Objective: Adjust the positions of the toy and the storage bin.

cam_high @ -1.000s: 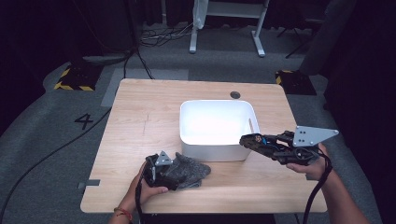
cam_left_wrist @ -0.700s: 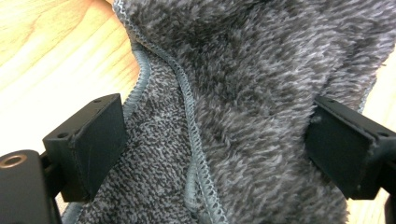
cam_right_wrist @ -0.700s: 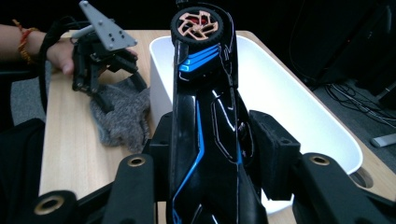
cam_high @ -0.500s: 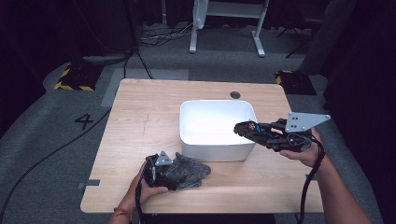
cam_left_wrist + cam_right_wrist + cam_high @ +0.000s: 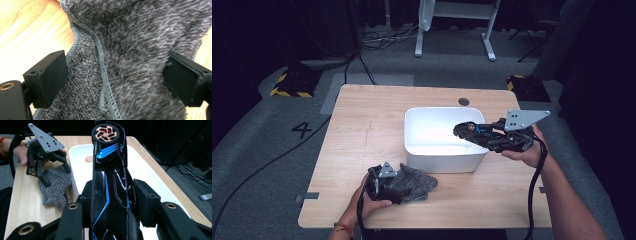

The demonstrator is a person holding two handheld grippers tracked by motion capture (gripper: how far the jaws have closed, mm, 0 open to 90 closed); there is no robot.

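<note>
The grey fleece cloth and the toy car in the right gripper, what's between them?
In the high view, the white bin's near wall stands between the grey fleece cloth and the black-and-blue toy car, which hangs over the bin.

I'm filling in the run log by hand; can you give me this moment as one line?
right gripper: shut on black toy car, over white bin | left gripper: jaws astride grey cloth on table

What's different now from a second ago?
The right tongs, clamped on a black-and-blue toy vehicle, moved left and slightly up, from beside the white bin to over it. The left tongs stayed at the grey cloth.
</note>
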